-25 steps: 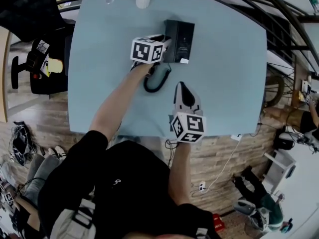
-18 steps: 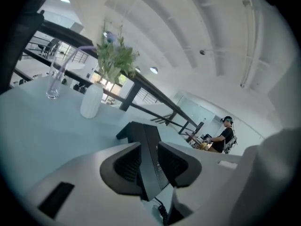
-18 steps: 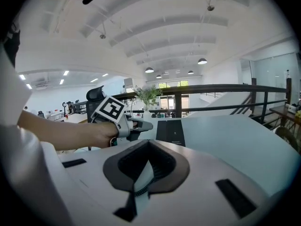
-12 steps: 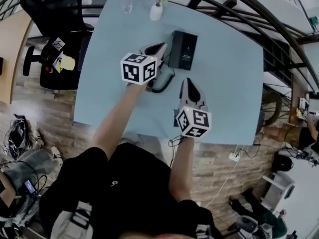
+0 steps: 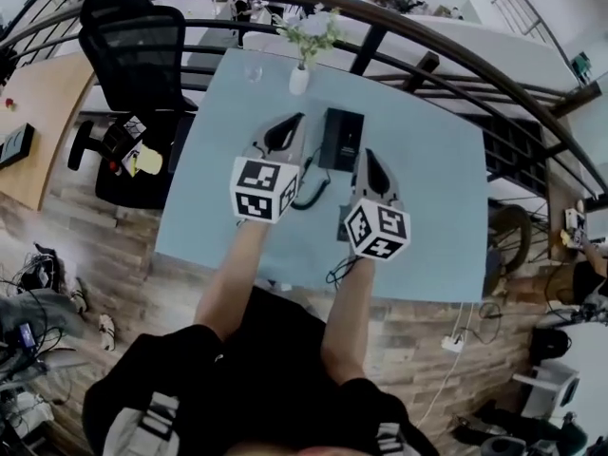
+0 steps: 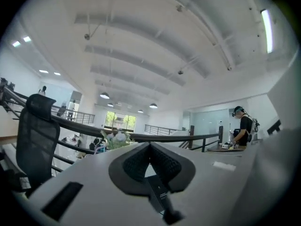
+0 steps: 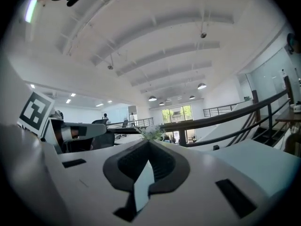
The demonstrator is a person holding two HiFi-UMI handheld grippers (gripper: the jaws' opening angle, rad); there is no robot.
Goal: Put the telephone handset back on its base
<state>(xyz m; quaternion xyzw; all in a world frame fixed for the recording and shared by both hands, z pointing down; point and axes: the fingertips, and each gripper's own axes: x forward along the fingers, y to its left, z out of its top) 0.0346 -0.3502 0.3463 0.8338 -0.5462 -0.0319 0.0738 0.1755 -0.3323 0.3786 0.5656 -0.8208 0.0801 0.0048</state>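
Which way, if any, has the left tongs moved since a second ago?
Yes. The left tongs has pulled back from the telephone toward the person. It was against the telephone's left side then; now it sits clear of it, shut and empty.

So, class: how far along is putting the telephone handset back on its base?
Done, apparently: the handset seems to lie on its base, one black block on the table, with the cord looping toward the person. In hand: nothing; the left gripper and right gripper are both shut, empty and clear of the base. Left: likely nothing, though the handset's seating is too small to confirm.
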